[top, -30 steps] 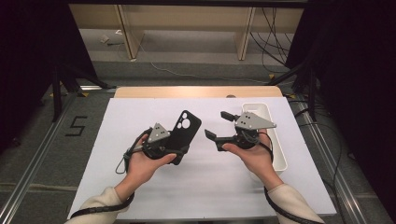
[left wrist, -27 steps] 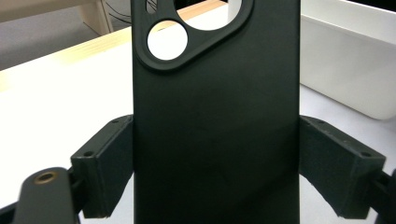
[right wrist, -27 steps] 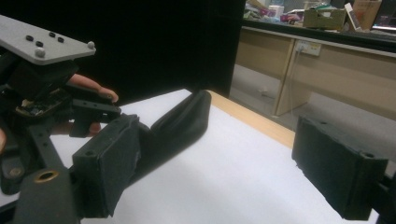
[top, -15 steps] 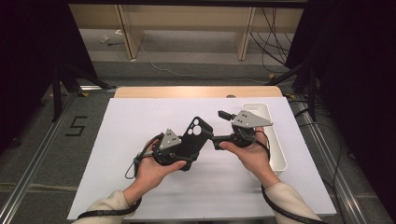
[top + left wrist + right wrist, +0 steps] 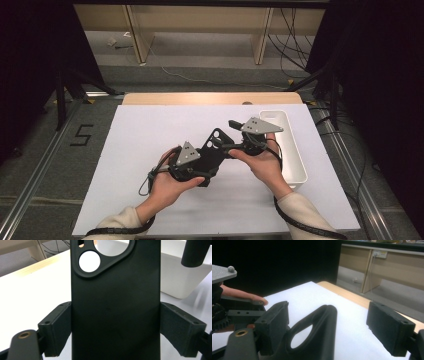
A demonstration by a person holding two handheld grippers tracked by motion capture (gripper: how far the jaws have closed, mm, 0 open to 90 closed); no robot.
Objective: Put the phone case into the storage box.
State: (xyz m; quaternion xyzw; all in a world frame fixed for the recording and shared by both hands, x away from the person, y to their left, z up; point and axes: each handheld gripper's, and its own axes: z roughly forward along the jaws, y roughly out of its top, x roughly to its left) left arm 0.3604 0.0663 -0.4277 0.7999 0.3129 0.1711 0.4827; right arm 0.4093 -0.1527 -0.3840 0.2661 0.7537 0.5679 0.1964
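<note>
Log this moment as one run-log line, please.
left gripper: shut on black phone case | right gripper: open, jaws just closing around the case's camera end, not pressing | white bin: at right

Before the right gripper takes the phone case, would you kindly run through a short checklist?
1. Left gripper fingers clamp the phone case by both sides: ok.
2. Case's camera end sits between the right gripper's fingers: ok.
3. Right fingers, which have just been closing, pressing on the case: not ok, a gap shows on one side.
4. Case clear of the white tray: ok.
5. Case centred between the right fingers: not ok, it sits nearer one finger.
</note>
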